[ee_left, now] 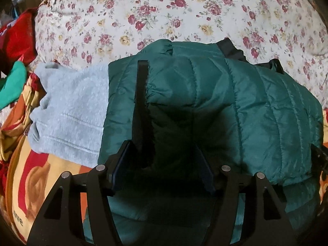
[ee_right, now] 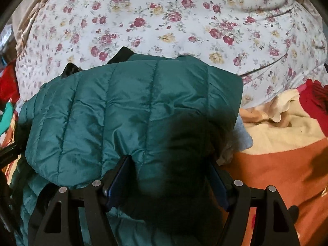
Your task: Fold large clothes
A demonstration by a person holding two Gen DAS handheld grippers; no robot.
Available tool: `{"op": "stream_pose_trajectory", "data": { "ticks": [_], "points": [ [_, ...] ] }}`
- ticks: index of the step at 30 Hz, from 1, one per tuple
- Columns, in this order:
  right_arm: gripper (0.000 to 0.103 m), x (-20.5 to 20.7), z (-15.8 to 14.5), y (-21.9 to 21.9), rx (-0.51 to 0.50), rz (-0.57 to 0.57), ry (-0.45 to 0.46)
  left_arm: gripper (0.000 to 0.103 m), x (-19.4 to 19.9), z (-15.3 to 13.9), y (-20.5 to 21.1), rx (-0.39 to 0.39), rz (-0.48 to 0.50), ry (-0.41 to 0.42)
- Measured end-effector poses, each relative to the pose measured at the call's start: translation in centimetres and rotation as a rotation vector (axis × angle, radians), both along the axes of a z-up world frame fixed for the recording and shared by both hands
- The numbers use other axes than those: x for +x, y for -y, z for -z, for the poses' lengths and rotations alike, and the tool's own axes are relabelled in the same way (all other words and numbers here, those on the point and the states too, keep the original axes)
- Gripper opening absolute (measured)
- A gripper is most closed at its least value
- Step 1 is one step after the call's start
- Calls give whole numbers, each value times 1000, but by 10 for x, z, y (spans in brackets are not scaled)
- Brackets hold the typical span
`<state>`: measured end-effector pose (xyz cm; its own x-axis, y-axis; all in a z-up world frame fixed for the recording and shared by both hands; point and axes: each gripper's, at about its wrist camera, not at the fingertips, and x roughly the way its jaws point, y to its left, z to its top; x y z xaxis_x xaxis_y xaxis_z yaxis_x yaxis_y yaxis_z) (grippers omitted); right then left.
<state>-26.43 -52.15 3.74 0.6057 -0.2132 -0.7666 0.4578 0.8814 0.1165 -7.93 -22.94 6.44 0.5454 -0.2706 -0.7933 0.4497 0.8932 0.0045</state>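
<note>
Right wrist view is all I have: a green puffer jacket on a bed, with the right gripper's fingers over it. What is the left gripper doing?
Observer: The left gripper is open over the green puffer jacket, and its pads are not pressing the fabric.
Operator: Is anything beside the jacket there?
Observer: A grey fleece garment sticks out from under the jacket's left edge.
Operator: Anything near the fingers?
Observer: A black strip runs along the jacket's edge, just ahead of the left finger.

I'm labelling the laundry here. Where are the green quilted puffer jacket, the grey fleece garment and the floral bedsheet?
green quilted puffer jacket (ee_right: 114, 110): right wrist view, folded top panel.
grey fleece garment (ee_left: 71, 110): left wrist view, its middle.
floral bedsheet (ee_left: 164, 10): left wrist view, bare stretch beyond the jacket.
</note>
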Motion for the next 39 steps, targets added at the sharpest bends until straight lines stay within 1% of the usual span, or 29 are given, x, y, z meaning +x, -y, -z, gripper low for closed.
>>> {"op": "stream_pose_trajectory", "data": {
  "ticks": [3, 6, 8, 10, 13, 15, 17, 18, 20, 23, 28, 34, 37, 39],
  "points": [
    [72, -12, -9, 0, 21, 15, 8, 63, 1, 1, 0, 3, -2, 5],
    [72, -31, -27, -6, 5, 36, 47, 64, 0, 1, 1, 2, -1, 10],
    [72, -37, -38, -13, -6, 26, 83, 64, 0, 2, 1, -3, -4, 11],
    [72, -35, -45, -20, -9, 2, 107, 65, 0, 2, 1, -8, -6, 9],
    [72, -17, -42, -25, 9, -29, 104, 66, 1, 3, 2, -10, -6, 10],
    [72, -3, -34, -26, 11, -31, 90, 67, 0, 2, 1, -8, -4, 12],
    [72, 12, -24, -26, 2, -33, 64, 69, 0, 3, 2, -6, -2, 18],
    [73, 21, -18, -25, -3, -32, 41, 71, 0, 3, 1, -7, -1, 19],
    [76, 32, -11, -21, -1, -28, 28, 72, 1, 4, 1, -12, -1, 18],
    [77, 39, -12, -17, 7, -23, 23, 75, 2, 4, 1, -10, -8, 15],
    [77, 27, -24, -22, 4, -20, 26, 77, 3, 4, 0, -7, -11, 13],
    [77, 4, -42, -37, -12, -43, 80, 77, 1, 4, -1, -5, -12, 16],
    [77, -2, -45, -42, -7, -45, 102, 77, 1, 4, -1, -4, -9, 18],
    [77, -4, -44, -44, 1, -45, 102, 77, 1, 4, -1, -2, -11, 14]
  ]
}}
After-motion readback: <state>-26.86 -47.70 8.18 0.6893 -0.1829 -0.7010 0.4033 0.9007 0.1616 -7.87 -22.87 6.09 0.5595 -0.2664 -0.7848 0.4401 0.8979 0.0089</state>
